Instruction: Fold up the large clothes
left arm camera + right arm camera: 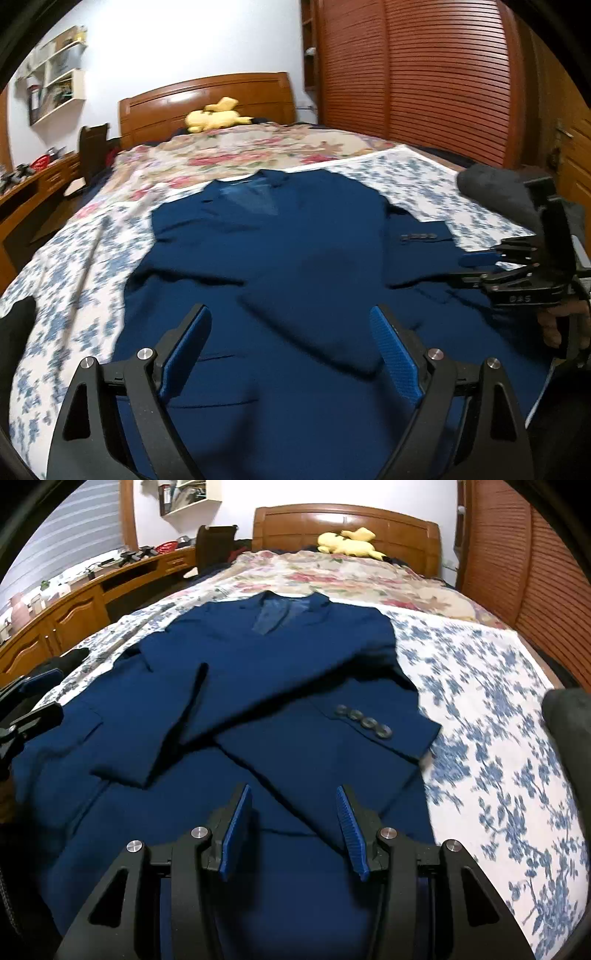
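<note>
Right wrist view shows the blue jacket (258, 672) lying flat on the bed (498, 738), both sleeves (325, 738) already crossed over the chest toward 6 o'clock. Right gripper (293, 830) and left gripper (291, 354) hover with fingers apart, holding nothing — folding the body is, I judge, still to do.

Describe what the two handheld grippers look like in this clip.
Both are black plastic frames with triangular cut-outs and silver round bolts. The left gripper and right gripper each carry two blue ribbed finger pads. Seen side-on from the left camera, the right gripper has small pale lettering on its body. A dark sleeve shows behind it.
</note>
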Action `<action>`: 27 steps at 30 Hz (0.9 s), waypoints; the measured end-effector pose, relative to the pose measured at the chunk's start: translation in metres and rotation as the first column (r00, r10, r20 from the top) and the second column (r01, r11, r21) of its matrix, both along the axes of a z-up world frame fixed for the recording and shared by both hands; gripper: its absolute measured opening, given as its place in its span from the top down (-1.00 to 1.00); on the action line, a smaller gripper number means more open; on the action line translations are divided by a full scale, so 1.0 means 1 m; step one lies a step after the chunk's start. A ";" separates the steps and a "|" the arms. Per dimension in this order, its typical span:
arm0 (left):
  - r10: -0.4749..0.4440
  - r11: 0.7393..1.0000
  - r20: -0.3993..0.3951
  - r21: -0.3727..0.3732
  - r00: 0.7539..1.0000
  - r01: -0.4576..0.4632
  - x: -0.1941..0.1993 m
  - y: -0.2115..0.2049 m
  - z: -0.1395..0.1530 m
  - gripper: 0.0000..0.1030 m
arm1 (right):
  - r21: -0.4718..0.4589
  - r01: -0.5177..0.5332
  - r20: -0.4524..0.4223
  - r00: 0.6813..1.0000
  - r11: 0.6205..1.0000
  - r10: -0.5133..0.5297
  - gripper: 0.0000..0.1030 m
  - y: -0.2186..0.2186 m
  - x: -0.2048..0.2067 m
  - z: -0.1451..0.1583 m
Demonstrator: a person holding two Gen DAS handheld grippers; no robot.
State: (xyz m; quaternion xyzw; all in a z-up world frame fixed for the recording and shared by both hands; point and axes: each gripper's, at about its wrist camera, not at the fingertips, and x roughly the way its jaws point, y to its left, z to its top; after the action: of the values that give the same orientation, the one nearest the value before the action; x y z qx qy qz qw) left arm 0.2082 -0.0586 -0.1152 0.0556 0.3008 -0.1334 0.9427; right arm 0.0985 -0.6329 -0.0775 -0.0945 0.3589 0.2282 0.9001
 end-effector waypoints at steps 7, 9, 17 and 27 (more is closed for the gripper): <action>-0.096 0.995 -0.064 -0.002 0.993 0.096 0.012 -0.047 -0.009 -0.22 | 0.031 0.012 -0.003 1.000 0.999 -0.012 0.05 -0.011 -0.002 0.001; -0.111 0.994 -0.097 0.012 0.989 0.113 0.017 -0.058 -0.016 -0.21 | 0.036 0.012 -0.007 1.000 0.999 -0.012 0.05 -0.013 -0.002 -0.001; -0.125 0.985 -0.190 0.096 0.974 0.145 0.024 -0.081 -0.040 0.04 | 0.035 0.007 -0.009 1.000 0.999 -0.006 0.04 -0.018 -0.007 -0.004; -0.034 0.997 -0.091 0.065 0.995 0.040 0.015 -0.047 -0.012 0.85 | 0.023 0.008 0.008 1.000 1.000 -0.008 0.05 -0.012 -0.005 -0.002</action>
State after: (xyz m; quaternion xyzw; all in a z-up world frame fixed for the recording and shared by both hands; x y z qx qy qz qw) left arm 0.2228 -0.1053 -0.1275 0.0865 0.3460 -0.1432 0.9232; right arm 0.0930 -0.6446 -0.0799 -0.0838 0.3530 0.2282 0.9035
